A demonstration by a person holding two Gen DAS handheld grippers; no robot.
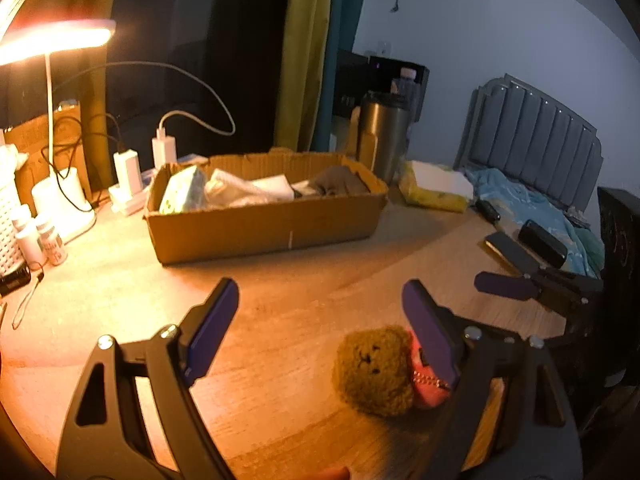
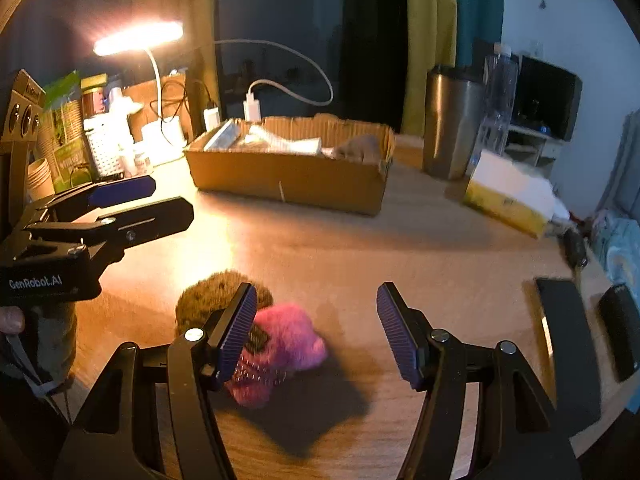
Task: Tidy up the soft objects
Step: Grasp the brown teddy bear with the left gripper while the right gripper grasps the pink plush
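Two plush toys are sitting on the wooden bench (image 1: 304, 288), touching each other: a brown fuzzy one (image 1: 376, 372) and a pink one (image 2: 284, 348) with a little bead chain on it. The left gripper (image 1: 320, 320) is hovering over them with its jaws spread wide and nothing pinched; the brown plush is lying just inside its right-side pad. The right gripper (image 2: 316, 336) is hanging there with jaws spread too, gripping nothing, and the pink plush is peeking out from behind one pad. Further back a cardboard box (image 1: 264, 228) is sitting with some cloth and packets inside, next to a lit desk lamp (image 1: 52, 40) and a steel tumbler (image 2: 448, 120).
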